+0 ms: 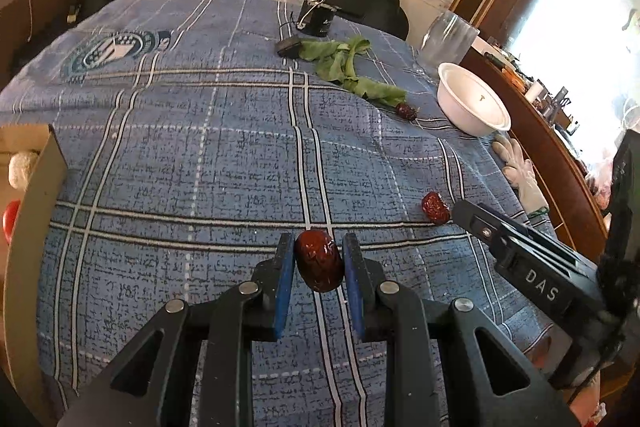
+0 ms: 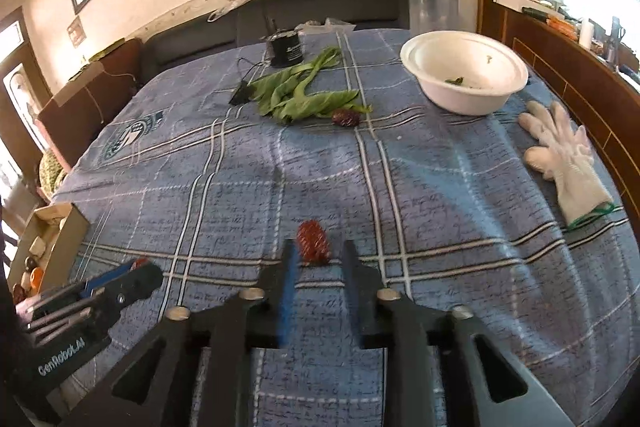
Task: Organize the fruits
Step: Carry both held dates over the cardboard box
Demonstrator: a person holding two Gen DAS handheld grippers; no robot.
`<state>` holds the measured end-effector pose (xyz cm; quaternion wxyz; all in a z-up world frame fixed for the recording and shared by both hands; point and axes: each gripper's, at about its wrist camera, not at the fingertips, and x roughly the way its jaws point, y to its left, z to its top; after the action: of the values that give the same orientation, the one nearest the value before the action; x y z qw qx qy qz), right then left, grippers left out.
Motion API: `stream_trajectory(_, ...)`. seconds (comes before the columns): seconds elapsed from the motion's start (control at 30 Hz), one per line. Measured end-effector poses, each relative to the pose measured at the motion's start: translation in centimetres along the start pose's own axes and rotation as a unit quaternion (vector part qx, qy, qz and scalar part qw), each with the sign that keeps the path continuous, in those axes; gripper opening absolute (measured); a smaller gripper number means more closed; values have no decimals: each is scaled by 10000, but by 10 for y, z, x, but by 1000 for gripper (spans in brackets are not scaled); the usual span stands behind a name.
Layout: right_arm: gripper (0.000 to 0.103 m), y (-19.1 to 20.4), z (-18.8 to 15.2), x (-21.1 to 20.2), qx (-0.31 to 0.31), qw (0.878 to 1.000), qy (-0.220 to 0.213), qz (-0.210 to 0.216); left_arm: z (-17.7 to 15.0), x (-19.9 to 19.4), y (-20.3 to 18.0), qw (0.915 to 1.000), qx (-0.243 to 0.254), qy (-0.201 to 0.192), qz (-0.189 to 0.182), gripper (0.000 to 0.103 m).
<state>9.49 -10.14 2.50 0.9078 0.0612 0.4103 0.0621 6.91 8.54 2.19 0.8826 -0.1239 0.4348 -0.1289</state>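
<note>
My left gripper [image 1: 319, 259] is shut on a dark red date [image 1: 319, 261], held between its blue pads just above the blue plaid cloth [image 1: 180, 167]. A second date [image 1: 435, 207] lies to its right, in front of my right gripper [image 1: 460, 213]. In the right wrist view this date [image 2: 313, 242] lies between the tips of my right gripper [image 2: 319, 255], whose jaws stand open around it. A third date [image 2: 346, 117] lies beside green leaves [image 2: 298, 95]. A white bowl [image 2: 464, 71] stands at the far right.
A white glove [image 2: 560, 159] lies at the right edge. A clear glass [image 2: 434, 3] stands behind the bowl. A black cup with clips [image 2: 285, 49] stands at the back. A cardboard box [image 2: 44, 247] sits off the table's left edge.
</note>
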Motion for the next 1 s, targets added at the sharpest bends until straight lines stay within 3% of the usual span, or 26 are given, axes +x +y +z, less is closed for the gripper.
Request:
stream_trajectory(0.07, 62, 2, 4, 9, -53, 10000, 82, 0, 0, -1, 0, 10000, 6, -4, -3, 23)
stream_trajectory(0.13, 62, 4, 6, 20, -94, 9998, 169, -79, 0, -1, -1, 10000, 40, -6, 0, 23)
stream_trajectory(0.17, 55, 6, 7, 26, -128, 9996, 229, -95, -1, 0, -1, 10000, 49, -1, 9, 23)
stream_trajectory(0.2, 34, 9, 7, 32, -180, 9993, 300, -127, 0, 0, -1, 10000, 55, 9, 0, 23)
stream_trajectory(0.27, 20, 15, 5, 37, -389, 9979, 272, -434, 0, 0, -1, 10000, 57, 14, -38, 23)
stream_trajectory(0.67, 20, 19, -19, -33, -223, 9997, 96, -33, -1, -21, -5, 9992, 99, -239, -306, 23)
stream_trajectory(0.83, 20, 38, -25, -67, -311, 9991, -72, 276, -17, -71, 4, 9972, 106, -687, -281, 23)
stream_trajectory(1.0, 20, 81, -31, -89, -587, 9952, -204, 757, -42, -139, 39, 9932, -113, -1151, -101, 23)
